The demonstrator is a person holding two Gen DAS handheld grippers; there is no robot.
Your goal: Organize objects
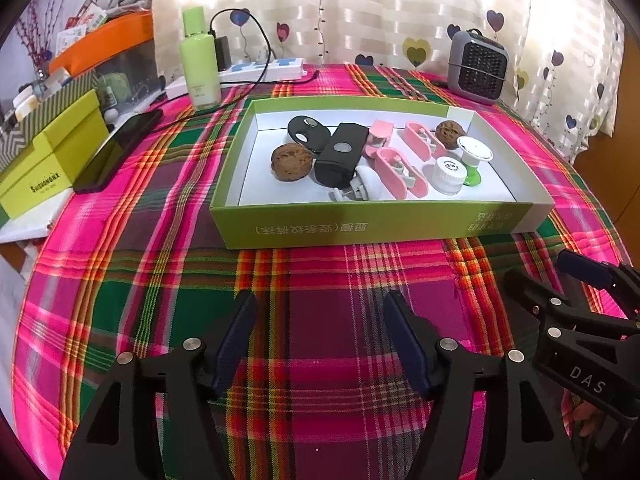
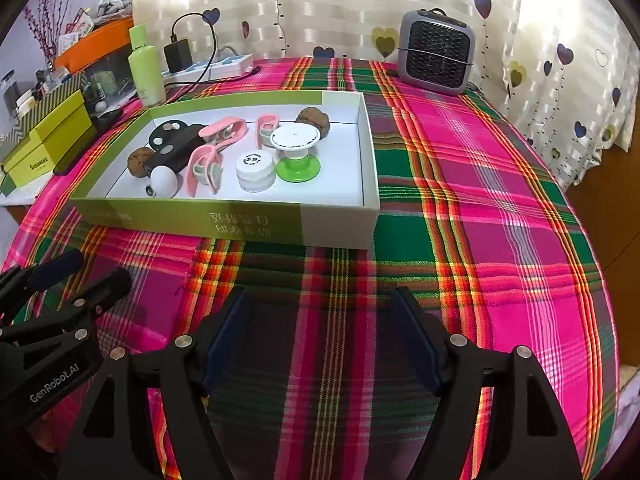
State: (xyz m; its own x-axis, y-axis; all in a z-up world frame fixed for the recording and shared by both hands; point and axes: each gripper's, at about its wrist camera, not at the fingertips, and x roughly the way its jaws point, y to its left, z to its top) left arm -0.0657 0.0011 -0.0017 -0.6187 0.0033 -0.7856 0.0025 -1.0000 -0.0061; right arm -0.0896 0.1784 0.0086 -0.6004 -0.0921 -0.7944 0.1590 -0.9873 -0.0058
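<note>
From the left wrist, the left gripper (image 1: 320,344) has its fingers wide apart, holding nothing, above the plaid cloth (image 1: 160,280). The green box (image 1: 360,228) sits farther back, full of little things.

From the right wrist, the right gripper (image 2: 322,340) is wide too, empty, with the box (image 2: 224,222) ahead on its left

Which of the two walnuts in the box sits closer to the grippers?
The walnut at the box's left end, beside the black case; the other walnut lies against the far wall.

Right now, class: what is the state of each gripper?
Left gripper: open, holding nothing, above the tablecloth.
Right gripper: open, holding nothing, above the tablecloth.
</note>
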